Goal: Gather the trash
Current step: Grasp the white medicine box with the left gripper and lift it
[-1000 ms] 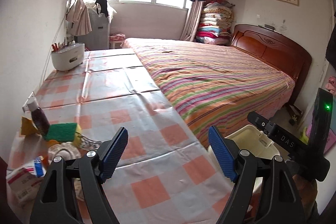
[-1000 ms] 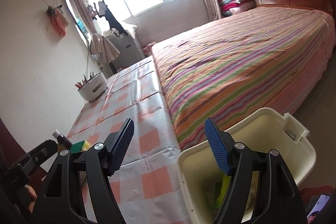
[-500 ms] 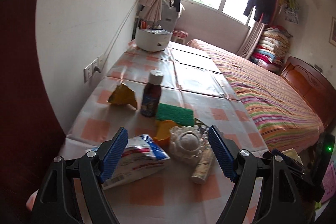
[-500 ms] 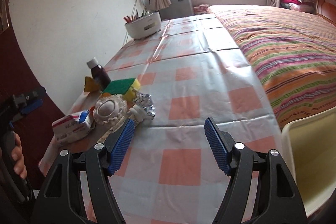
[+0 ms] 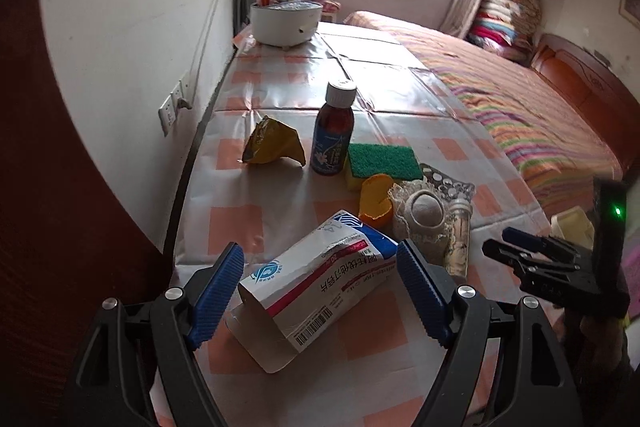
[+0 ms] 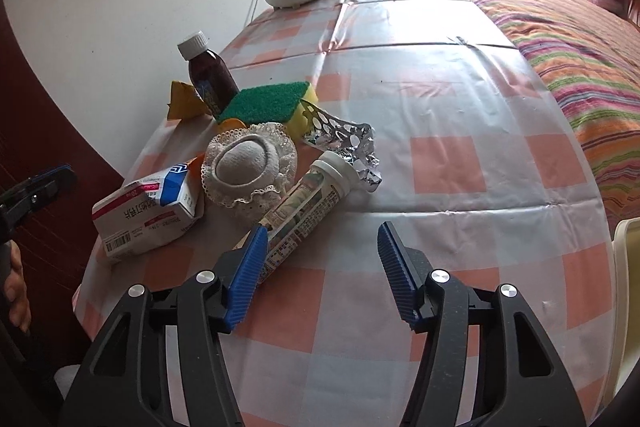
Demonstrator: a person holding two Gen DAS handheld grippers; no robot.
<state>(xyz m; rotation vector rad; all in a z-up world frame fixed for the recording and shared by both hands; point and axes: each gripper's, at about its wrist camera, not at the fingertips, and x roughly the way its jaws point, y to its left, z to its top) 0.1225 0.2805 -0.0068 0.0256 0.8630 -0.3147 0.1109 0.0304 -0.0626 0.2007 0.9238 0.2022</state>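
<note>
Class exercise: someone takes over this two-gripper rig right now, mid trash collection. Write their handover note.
Left gripper: open, straddling the white, red and blue cardboard medicine box, not gripping.
Right gripper: empty, jaws closing, beside the lying white-capped printed tube.
On the checked tablecloth: brown syrup bottle, green-and-yellow sponge, crumpled foil blister pack, yellow wrapper.
Done: nothing held.
Left: collect all.

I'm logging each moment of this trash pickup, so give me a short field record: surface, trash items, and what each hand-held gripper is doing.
surface: checked tablecloth
trash pile: opened medicine box, tablet tube, empty blister foil, yellow wrapper
other items: syrup bottle, green sponge
left hand-held gripper: open, straddling the medicine box, pads not pressing
right hand-held gripper: jaws closing, nothing gripped, tube beside its left finger
bin: cream rim at right edge
</note>
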